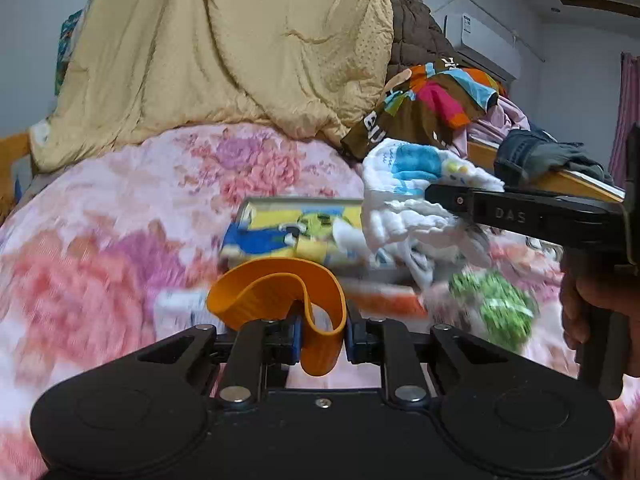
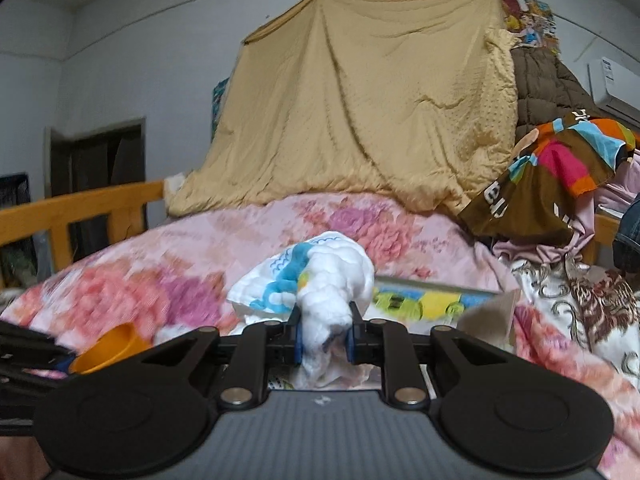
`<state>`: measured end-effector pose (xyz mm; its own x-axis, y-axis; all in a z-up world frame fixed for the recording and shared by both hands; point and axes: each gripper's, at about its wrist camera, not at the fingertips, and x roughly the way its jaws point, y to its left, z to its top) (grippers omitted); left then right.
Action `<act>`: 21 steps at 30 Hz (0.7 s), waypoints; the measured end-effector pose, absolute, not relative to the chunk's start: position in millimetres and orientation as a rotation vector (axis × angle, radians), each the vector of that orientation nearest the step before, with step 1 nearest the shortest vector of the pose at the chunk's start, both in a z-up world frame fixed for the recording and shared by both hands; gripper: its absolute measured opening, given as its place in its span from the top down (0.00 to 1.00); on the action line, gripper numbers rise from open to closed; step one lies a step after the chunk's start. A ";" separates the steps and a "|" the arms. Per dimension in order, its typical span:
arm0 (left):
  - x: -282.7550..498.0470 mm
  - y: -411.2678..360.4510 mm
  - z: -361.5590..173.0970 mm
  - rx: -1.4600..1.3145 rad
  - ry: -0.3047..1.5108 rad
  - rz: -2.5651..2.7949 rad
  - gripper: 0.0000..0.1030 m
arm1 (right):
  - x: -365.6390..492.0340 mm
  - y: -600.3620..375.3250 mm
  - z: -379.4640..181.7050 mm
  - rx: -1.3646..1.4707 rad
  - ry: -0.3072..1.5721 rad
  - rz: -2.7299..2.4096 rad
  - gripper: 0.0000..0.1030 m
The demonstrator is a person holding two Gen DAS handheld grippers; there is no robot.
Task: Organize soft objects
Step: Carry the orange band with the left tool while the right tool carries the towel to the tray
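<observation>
In your left wrist view, your left gripper (image 1: 322,338) is clamped on one floppy orange rubber band loop (image 1: 280,292), held just in front of the one shallow cartoon-printed box (image 1: 296,232) on the pink floral quilt (image 1: 120,240). In your right wrist view, your right gripper (image 2: 323,340) is clamped on one bunched white-and-blue muslin cloth (image 2: 316,280), just left of that box. You appear to be mid-carry; next, both pieces likely need lowering into the box.

Box (image 1: 296,232) on bedspread (image 1: 120,220), before quilt (image 1: 224,52)
</observation>
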<state>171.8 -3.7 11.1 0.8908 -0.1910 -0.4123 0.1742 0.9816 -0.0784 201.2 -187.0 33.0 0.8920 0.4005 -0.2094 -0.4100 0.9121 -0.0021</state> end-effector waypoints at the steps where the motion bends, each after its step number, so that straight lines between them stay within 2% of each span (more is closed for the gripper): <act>1: 182.4 -7.2 13.8 -0.024 0.424 -0.191 0.80 | 213.1 -190.3 34.8 -0.031 0.218 0.423 0.79; 12: 334.9 -67.0 30.8 -0.025 0.396 -0.230 0.80 | 314.3 -236.6 27.8 0.077 0.315 0.370 0.79; 21: 415.6 -90.3 6.3 -0.071 0.561 -0.272 0.79 | 358.5 -261.8 17.2 0.146 0.462 0.317 0.79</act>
